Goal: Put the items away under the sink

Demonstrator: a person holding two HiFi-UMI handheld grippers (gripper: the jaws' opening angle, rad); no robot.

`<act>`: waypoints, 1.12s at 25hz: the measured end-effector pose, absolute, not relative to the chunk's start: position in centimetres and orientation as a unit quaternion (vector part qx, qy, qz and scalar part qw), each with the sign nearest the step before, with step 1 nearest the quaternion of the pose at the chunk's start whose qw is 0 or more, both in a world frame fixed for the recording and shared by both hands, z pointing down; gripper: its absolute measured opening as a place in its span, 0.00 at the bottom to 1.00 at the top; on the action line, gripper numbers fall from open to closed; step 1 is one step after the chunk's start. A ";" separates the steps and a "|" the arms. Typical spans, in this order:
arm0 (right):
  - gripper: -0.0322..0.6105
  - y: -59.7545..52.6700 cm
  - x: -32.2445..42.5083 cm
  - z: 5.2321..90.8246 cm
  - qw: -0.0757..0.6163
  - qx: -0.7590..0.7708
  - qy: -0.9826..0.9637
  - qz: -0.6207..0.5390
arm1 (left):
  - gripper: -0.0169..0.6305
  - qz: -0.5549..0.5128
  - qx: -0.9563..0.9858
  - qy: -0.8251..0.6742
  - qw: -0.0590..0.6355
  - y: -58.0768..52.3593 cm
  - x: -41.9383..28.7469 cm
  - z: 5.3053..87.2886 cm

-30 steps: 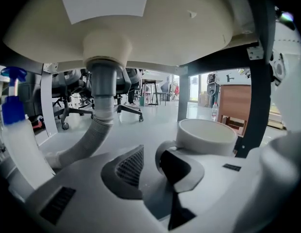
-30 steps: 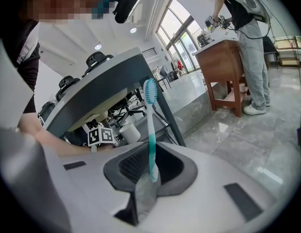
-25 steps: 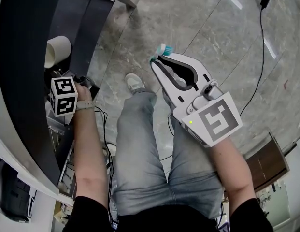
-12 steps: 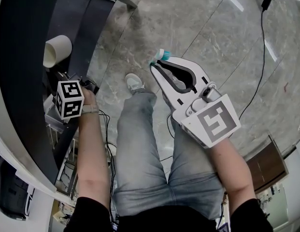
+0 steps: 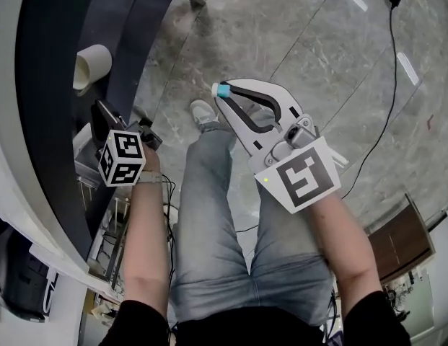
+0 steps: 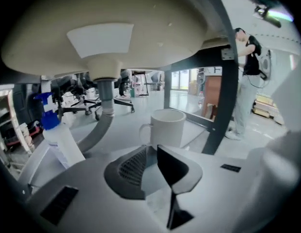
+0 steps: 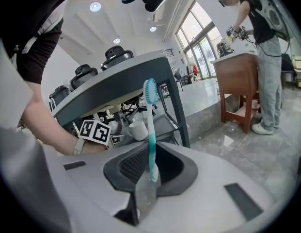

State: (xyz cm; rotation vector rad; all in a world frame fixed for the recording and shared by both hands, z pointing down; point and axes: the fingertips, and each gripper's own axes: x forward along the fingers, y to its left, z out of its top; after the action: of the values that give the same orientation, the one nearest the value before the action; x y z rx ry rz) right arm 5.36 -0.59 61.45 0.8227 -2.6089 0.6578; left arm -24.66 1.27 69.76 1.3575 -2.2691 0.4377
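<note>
A white mug (image 6: 167,127) stands upright on the grey shelf (image 6: 116,130) beneath the sink basin (image 6: 111,28); the head view shows the mug (image 5: 91,65) too. My left gripper (image 6: 152,152) points at it from a short way back, apart from it. Its jaws have just been opening and nothing is between them. In the head view the left gripper (image 5: 104,121) sits at the shelf's edge. My right gripper (image 7: 150,178) is shut on a teal toothbrush (image 7: 150,130), which stands upright from the jaws, bristles on top. That gripper (image 5: 224,98) hovers over my legs.
A grey drain hose (image 6: 104,115) and a spray bottle (image 6: 55,130) stand left of the mug. A dark frame leg (image 6: 223,96) rises to its right. A person (image 7: 261,57) works at a wooden table (image 7: 240,81) in the background. A black cable (image 5: 386,107) lies on the floor.
My left gripper has drawn back from the shelf, away from the mug. The right gripper has rolled and shifted slightly left, still holding the toothbrush.
</note>
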 end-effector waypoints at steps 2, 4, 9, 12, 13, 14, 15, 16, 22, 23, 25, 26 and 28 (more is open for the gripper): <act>0.14 0.0 5.0 61.2 0.169 0.283 -0.918 0.222 | 0.14 0.195 0.542 -0.785 0.225 1.6 -22.2 69.0; 0.14 0.6 4.9 60.9 0.176 0.279 -0.921 0.208 | 0.11 0.227 0.587 -0.747 0.214 1.9 -19.7 68.1; 0.14 1.2 4.7 60.3 0.162 0.292 -0.919 0.209 | 0.07 0.265 0.669 -0.659 0.221 3.0 -15.2 65.1; 0.14 1.6 3.9 60.2 0.160 0.285 -0.926 0.191 | 0.06 0.283 0.714 -0.592 0.245 4.3 -12.7 63.7; 0.14 1.7 3.5 60.2 0.157 0.281 -0.929 0.184 | 0.06 0.288 0.727 -0.571 0.250 4.8 -12.0 63.2; 0.14 1.8 3.0 60.2 0.154 0.276 -0.933 0.175 | 0.06 0.290 0.736 -0.555 0.257 5.2 -11.6 62.8; 0.14 1.9 2.4 60.1 0.148 0.270 -0.937 0.163 | 0.06 0.289 0.742 -0.543 0.268 5.5 -11.3 62.3; 0.14 1.9 1.8 60.0 0.141 0.264 -0.942 0.151 | 0.06 0.288 0.744 -0.533 0.280 5.8 -11.3 62.0; 0.14 2.0 -2.6 58.6 0.095 0.238 -0.961 0.106 | 0.06 0.310 0.744 -0.496 0.323 8.2 -12.1 60.4; 0.14 1.8 -3.3 58.5 0.094 0.237 -0.962 0.093 | 0.06 0.310 0.743 -0.496 0.324 8.5 -12.4 60.0; 0.14 1.7 -4.6 58.5 0.100 0.234 -0.966 0.054 | 0.06 0.312 0.741 -0.500 0.323 9.1 -13.0 59.3; 0.14 1.8 -5.4 58.6 0.103 0.229 -0.968 0.029 | 0.06 0.315 0.739 -0.501 0.322 9.4 -13.2 59.1; 0.14 1.9 -6.9 58.8 0.103 0.213 -0.971 -0.016 | 0.06 0.317 0.736 -0.503 0.323 10.0 -13.5 58.7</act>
State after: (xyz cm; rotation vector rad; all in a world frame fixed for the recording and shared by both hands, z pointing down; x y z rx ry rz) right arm -6.95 1.86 58.81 0.6278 -2.8662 -0.0459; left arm -13.51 9.98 58.68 1.9328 -1.3192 0.8324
